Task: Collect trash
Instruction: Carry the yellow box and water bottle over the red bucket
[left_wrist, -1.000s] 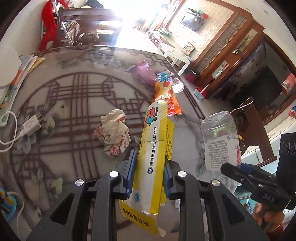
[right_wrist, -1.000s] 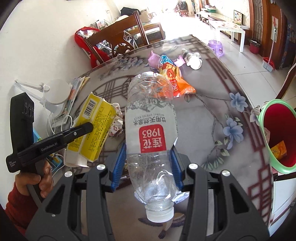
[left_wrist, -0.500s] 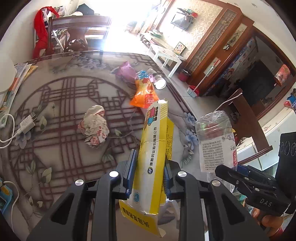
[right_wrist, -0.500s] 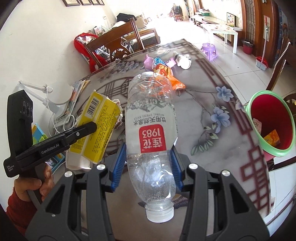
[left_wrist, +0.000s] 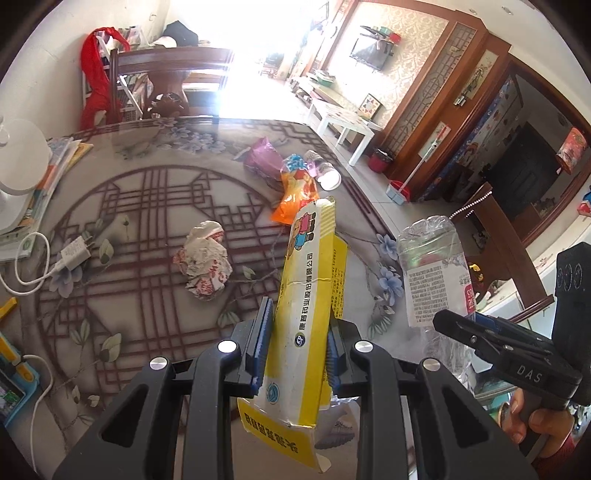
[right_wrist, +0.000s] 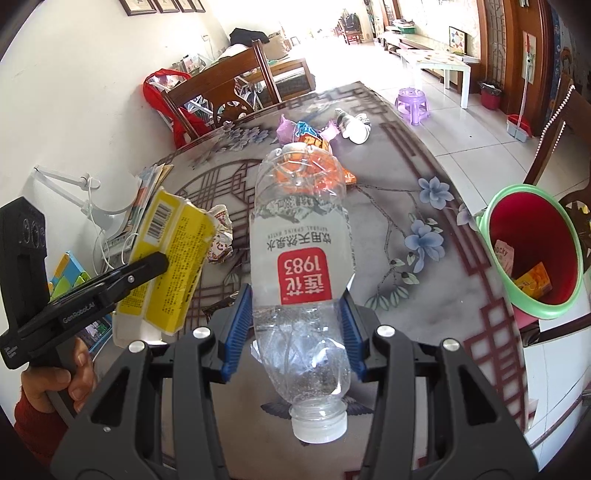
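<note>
Trash is in both grippers right now: the left gripper (left_wrist: 297, 334) has its blue pads squeezed flat against a long yellow carton (left_wrist: 308, 295), and the right gripper (right_wrist: 297, 326) is clamped on a crumpled clear bottle (right_wrist: 301, 266) with a red label, cap end pointing back at the camera. Both are held up off the table (right_wrist: 406, 295), side by side but not touching. From the right wrist view you can see the left gripper's black handle in a hand (right_wrist: 70, 373) with a red sleeve.

More junk sits on the table: a crumpled paper wad (left_wrist: 205, 258) near the middle, an orange snack bag (left_wrist: 295, 195) further out, a purple wrapper (left_wrist: 262, 157) and a tipped paper cup (left_wrist: 325, 173) just beyond it. A white charger (left_wrist: 74, 253) with its cable lies near the left edge, next to a stack of papers (left_wrist: 55, 173).

A bin (right_wrist: 532, 254), green rim, red inside, stands just off the table's right edge with a couple of boxes in it. Wooden chair (right_wrist: 229, 92) at the far side, a purple stool (right_wrist: 412, 101) out on the tile floor.
</note>
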